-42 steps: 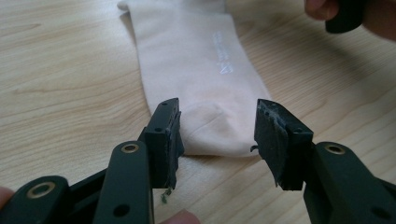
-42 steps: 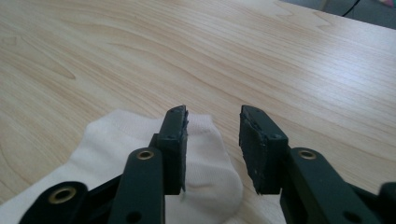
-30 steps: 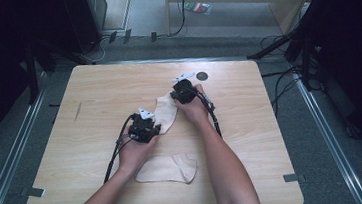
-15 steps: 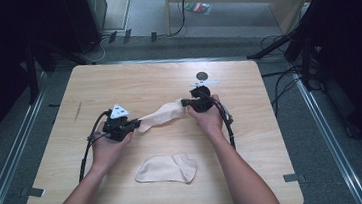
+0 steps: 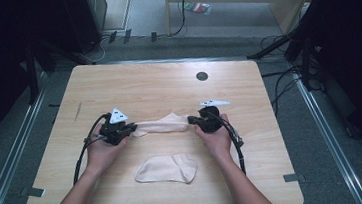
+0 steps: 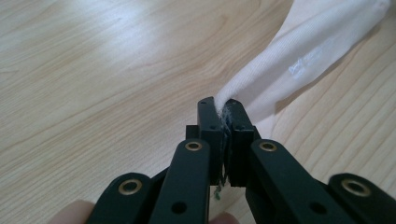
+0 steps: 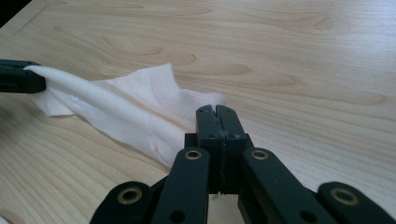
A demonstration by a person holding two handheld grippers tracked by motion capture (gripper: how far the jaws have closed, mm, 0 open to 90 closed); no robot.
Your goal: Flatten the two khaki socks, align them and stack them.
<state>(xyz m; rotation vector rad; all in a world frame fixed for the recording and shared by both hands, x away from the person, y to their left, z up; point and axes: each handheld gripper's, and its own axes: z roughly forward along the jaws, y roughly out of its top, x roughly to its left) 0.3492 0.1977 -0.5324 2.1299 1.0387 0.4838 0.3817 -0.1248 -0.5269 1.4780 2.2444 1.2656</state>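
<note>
From the high view, the person holds a pale sock (image 5: 163,125) stretched between the two claws above the middle of the wooden table (image 5: 157,84). The left claw (image 5: 132,129) pinches the sock's end at the 9 o'clock side, and the right claw (image 5: 191,123) pinches the opposite end at the 3 o'clock side, so the sock runs as a narrow band between them. A second sock (image 5: 166,169) lies flat on the table at 6 o'clock from the stretched one, between the person's forearms and apart from both claws. A small dark hole (image 5: 201,76) sits in the table at about 1 o'clock from the held sock.

In the left gripper view, the left claw (image 6: 223,112) is pressed together on a bunched end of the sock (image 6: 299,56). The cloth leaves the jaw tips and rises toward 1 o'clock, off the table (image 6: 93,70), with frayed threads showing between the pads.

In the right gripper view, the right claw (image 7: 217,114) is pressed together on the edge of the sock (image 7: 135,107). The cloth spreads from the jaw tips toward 10 o'clock, its ribbed cuff just at 11 o'clock of the tips. At the far 9 o'clock edge the left claw (image 7: 28,77) clamps the other end.
</note>
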